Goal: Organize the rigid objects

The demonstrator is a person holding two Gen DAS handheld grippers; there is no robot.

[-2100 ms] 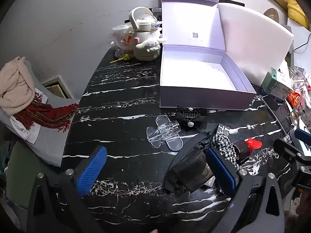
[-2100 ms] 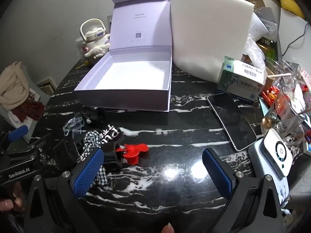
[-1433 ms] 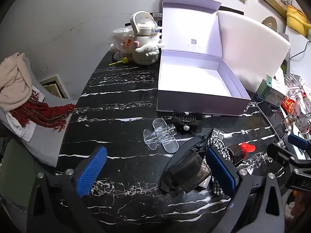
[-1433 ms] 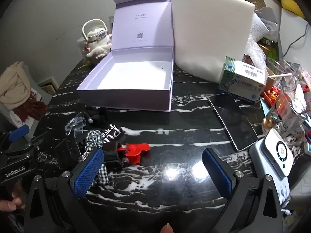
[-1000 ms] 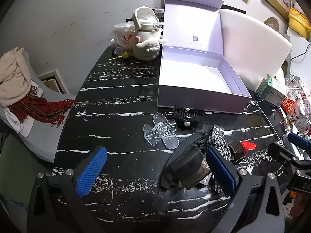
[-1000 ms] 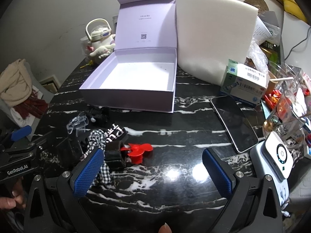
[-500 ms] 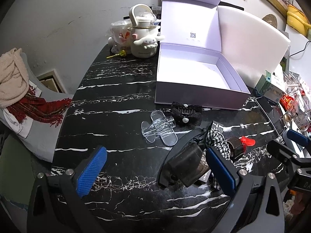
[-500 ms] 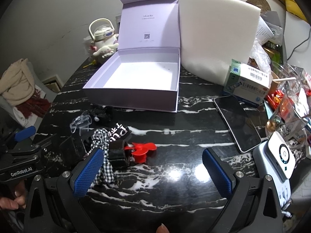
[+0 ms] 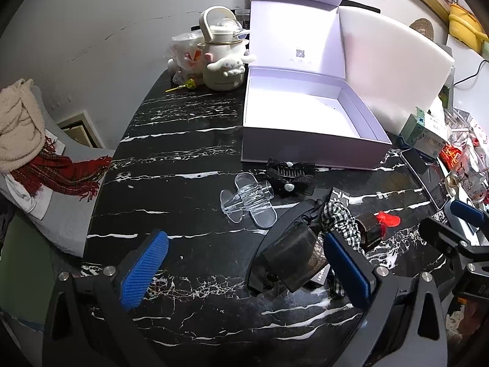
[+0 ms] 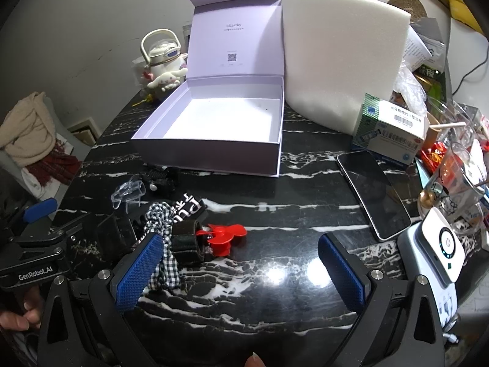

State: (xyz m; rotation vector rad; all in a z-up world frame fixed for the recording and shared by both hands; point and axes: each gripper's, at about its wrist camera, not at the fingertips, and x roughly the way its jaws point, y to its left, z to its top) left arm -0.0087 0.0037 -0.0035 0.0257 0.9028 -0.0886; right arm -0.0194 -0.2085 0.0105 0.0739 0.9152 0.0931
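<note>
Both grippers are hanging over the black marble counter (image 9: 183, 140) with their jaws spread wide and gripping nothing. The left gripper (image 9: 244, 267) is showing a dark smoky hair clip (image 9: 290, 257) lying just inside its right jaw, with a clear hair clip (image 9: 247, 200) ahead between the jaws. The right gripper (image 10: 241, 270) is showing a red clip (image 10: 224, 235) ahead of its left jaw, touching a checked scrunchie (image 10: 162, 244). Beyond both pairs of jaws, the open lilac box (image 10: 214, 150) is sitting with nothing visible inside, well apart from the clips.
</note>
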